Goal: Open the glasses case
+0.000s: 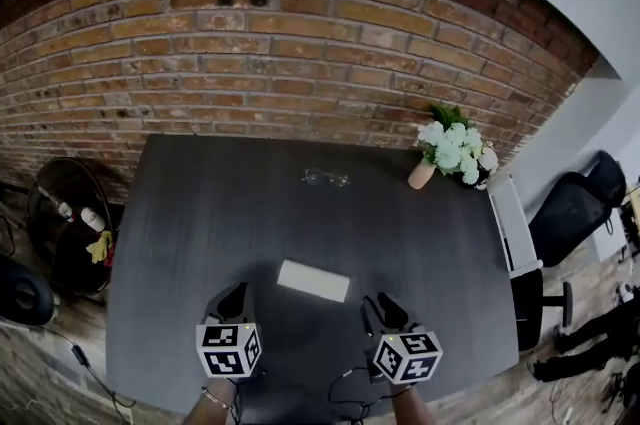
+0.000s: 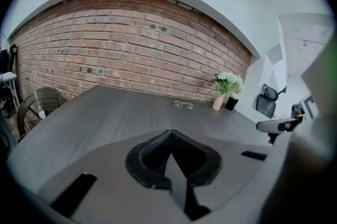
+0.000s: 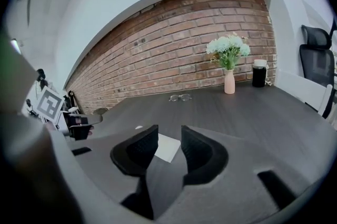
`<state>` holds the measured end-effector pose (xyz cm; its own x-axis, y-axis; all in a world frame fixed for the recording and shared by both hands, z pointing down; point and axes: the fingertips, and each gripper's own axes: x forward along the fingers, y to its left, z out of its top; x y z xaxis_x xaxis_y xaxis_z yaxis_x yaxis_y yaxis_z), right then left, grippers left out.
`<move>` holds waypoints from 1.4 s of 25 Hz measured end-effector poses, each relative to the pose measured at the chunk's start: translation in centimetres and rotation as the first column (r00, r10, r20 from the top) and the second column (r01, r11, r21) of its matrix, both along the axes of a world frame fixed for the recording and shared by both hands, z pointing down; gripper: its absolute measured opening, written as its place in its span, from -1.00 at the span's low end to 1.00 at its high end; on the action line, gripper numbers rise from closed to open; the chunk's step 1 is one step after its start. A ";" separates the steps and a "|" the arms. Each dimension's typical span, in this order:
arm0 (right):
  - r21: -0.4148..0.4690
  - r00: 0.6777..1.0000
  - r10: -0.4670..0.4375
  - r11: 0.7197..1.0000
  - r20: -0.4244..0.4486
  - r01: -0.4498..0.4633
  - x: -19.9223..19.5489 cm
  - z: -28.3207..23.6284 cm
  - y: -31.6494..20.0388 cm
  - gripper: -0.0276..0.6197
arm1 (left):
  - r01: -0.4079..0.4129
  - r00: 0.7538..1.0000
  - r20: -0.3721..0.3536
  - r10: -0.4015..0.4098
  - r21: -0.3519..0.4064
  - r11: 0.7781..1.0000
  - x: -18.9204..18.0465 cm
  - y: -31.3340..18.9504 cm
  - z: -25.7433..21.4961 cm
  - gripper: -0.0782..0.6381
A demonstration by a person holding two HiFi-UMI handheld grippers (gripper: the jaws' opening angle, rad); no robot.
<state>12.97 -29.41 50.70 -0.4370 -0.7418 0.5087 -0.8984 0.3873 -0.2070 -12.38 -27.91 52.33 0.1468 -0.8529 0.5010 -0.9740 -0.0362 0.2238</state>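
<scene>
White glasses case [image 1: 313, 280] lies just beyond jaws; left jaws together, right jaws apart.

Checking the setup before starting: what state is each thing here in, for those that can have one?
glasses case: closed, lying flat on the table.
glasses: out of the case, lying on the table.
vase: upright, holding flowers.
left hand-held gripper: shut, empty.
right hand-held gripper: open, gripping nothing.

The table [image 1: 200, 213] looks matt, grained wood; the wall [image 1: 250, 43] rough brick; the glasses case [image 1: 313, 280] smooth.
</scene>
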 end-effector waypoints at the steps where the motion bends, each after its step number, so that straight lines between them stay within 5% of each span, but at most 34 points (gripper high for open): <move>1: -0.007 1.000 -0.010 1.000 -0.006 0.010 -0.2 0.7 -0.2 -0.48 | -0.008 1.000 0.001 0.008 -0.009 1.000 0.2 -0.4 0.7 -0.79; 15: -0.037 0.994 -0.107 0.994 -0.039 0.105 -1.5 6.9 -2.4 -0.46 | -0.143 0.990 -0.005 0.144 -0.140 0.980 5.1 -3.4 8.8 -0.79; 35: -0.024 0.947 -0.281 0.960 -0.158 0.281 -3.1 9.0 -3.1 -0.39 | -0.203 0.977 0.021 0.214 -0.241 0.949 7.8 -3.9 11.2 -0.79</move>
<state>9.89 -32.49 59.71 -0.5412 -0.6002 0.5890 -0.7746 0.6284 -0.0714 -4.61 -31.81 63.52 0.2804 -0.6625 0.6946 -0.9599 -0.1910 0.2053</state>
